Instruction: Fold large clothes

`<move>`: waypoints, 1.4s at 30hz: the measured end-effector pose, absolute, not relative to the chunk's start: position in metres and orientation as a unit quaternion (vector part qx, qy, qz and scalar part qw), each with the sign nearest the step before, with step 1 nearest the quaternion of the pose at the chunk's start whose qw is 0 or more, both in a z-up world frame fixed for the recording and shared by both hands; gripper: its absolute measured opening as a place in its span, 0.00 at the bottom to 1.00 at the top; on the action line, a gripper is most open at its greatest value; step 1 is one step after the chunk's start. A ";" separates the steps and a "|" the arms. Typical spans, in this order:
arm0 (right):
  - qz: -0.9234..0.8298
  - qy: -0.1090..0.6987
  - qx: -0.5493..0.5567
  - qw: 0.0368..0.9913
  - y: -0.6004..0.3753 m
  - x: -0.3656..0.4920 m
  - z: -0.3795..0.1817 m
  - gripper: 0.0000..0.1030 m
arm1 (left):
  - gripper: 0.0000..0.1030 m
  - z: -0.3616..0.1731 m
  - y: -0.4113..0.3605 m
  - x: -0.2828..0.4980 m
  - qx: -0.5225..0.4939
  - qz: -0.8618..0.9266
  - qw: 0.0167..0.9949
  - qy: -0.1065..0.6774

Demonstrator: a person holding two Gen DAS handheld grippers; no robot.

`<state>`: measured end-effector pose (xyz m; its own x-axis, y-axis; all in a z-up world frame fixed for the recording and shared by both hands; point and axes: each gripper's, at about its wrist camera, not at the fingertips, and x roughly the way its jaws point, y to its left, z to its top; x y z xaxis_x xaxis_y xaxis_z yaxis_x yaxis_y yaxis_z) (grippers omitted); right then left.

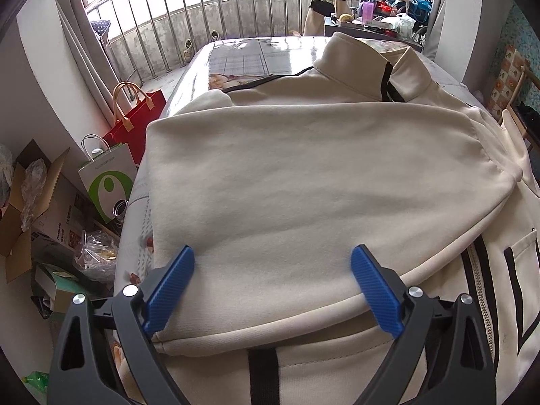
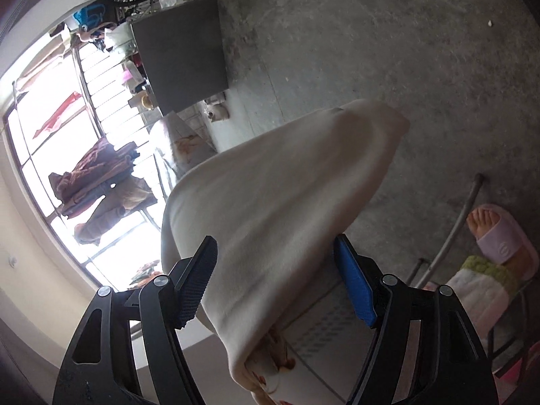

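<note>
1. Basically, the cream jacket (image 1: 303,182) lies flat on the glossy patterned table (image 1: 236,57). Its hem end is nearest the left wrist camera and its collar (image 1: 354,64) is at the far end, so the long axis runs straight away from the left gripper (image 1: 273,256).
2. A wide folded-over panel (image 1: 337,141) already lies crosswise over the body. The zipper (image 1: 479,287) shows off to the right, near the hem.
3. The left gripper's jaws are spread wide, and the blue fingers (image 1: 172,287) straddle the near edge of that panel. Nothing is pinched. It points down at the cloth and looks parked as an anchor.
4. In the right wrist view, which is heavily rolled, the right gripper (image 2: 275,246) has a lifted fold of the same cream cloth (image 2: 270,185) between its jaws. The cloth rises off the table edge over the concrete floor (image 2: 371,33).
5. The fabric fills the gap at fingertip level, but a gap shows lower down beside the blue finger (image 2: 354,287). Whether the pads are actually pressing on it cannot be told from this angle.
6. A person's foot in a pink slipper (image 2: 499,236) shows low on the right of that view, well apart from the cloth.
7. Key relation: the loose flap is on the right-hand side, so the right gripper is the nearer one. The likely next move is to carry the flap across the long axis toward the left gripper.
8. Risk: if the hold is weak, the flap may slip and droop off the table edge.
</note>
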<state>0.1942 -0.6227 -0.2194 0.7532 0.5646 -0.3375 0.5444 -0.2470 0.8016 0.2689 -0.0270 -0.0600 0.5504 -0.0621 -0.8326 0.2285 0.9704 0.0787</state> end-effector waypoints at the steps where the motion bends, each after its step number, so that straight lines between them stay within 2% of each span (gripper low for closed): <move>1: 0.006 0.344 0.791 0.507 -0.626 0.195 -0.216 0.52 | 0.90 -0.060 -0.027 0.269 0.089 -0.081 0.875 0.468; 3: -0.009 0.333 0.791 0.513 -0.632 0.195 -0.213 0.24 | 0.90 -0.059 -0.026 0.270 0.089 -0.079 0.874 0.471; 5: -0.024 0.321 0.790 0.522 -0.638 0.192 -0.209 0.05 | 0.90 -0.059 -0.026 0.270 0.089 -0.078 0.874 0.472; 10: -0.068 0.295 0.721 0.624 -0.650 0.190 -0.151 0.02 | 0.90 -0.059 -0.025 0.271 0.086 -0.079 0.874 0.472; 14: -0.080 0.278 0.601 0.745 -0.633 0.206 -0.056 0.02 | 0.90 -0.059 -0.024 0.271 0.084 -0.080 0.874 0.472; 18: -0.024 0.290 0.366 0.884 -0.539 0.237 0.060 0.02 | 0.90 -0.059 -0.024 0.270 0.083 -0.083 0.874 0.472; 21: 0.048 0.318 0.144 0.936 -0.421 0.243 0.107 0.02 | 0.90 -0.059 -0.023 0.270 0.082 -0.086 0.873 0.472; 23: 0.098 0.350 0.032 0.931 -0.351 0.237 0.104 0.04 | 0.90 -0.059 -0.023 0.270 0.082 -0.089 0.873 0.472; 25: 0.140 0.392 -0.038 0.908 -0.299 0.227 0.080 0.12 | 0.90 -0.060 -0.023 0.270 0.082 -0.091 0.873 0.472; 26: 0.156 0.417 -0.062 0.893 -0.280 0.223 0.064 0.26 | 0.90 -0.059 -0.022 0.269 0.081 -0.092 0.873 0.472; 27: 0.168 0.441 -0.083 0.878 -0.265 0.217 0.046 0.45 | 0.90 -0.059 -0.022 0.269 0.080 -0.093 0.873 0.472; 28: 0.177 0.465 -0.101 0.861 -0.254 0.210 0.024 0.52 | 0.90 -0.060 -0.022 0.269 0.080 -0.094 0.873 0.472; 31: 0.184 0.521 -0.153 0.820 -0.234 0.186 -0.022 0.55 | 0.90 -0.060 -0.021 0.269 0.078 -0.099 0.873 0.472; 34: 0.185 0.535 -0.133 0.814 -0.243 0.169 -0.027 0.55 | 0.90 -0.060 -0.020 0.269 0.078 -0.104 0.872 0.472; 37: 0.189 0.521 -0.040 0.831 -0.269 0.168 -0.007 0.58 | 0.90 -0.061 -0.019 0.269 0.078 -0.109 0.872 0.471; 42: 0.117 0.472 0.196 0.851 -0.362 0.198 0.024 0.60 | 0.90 -0.061 -0.018 0.269 0.076 -0.110 0.872 0.471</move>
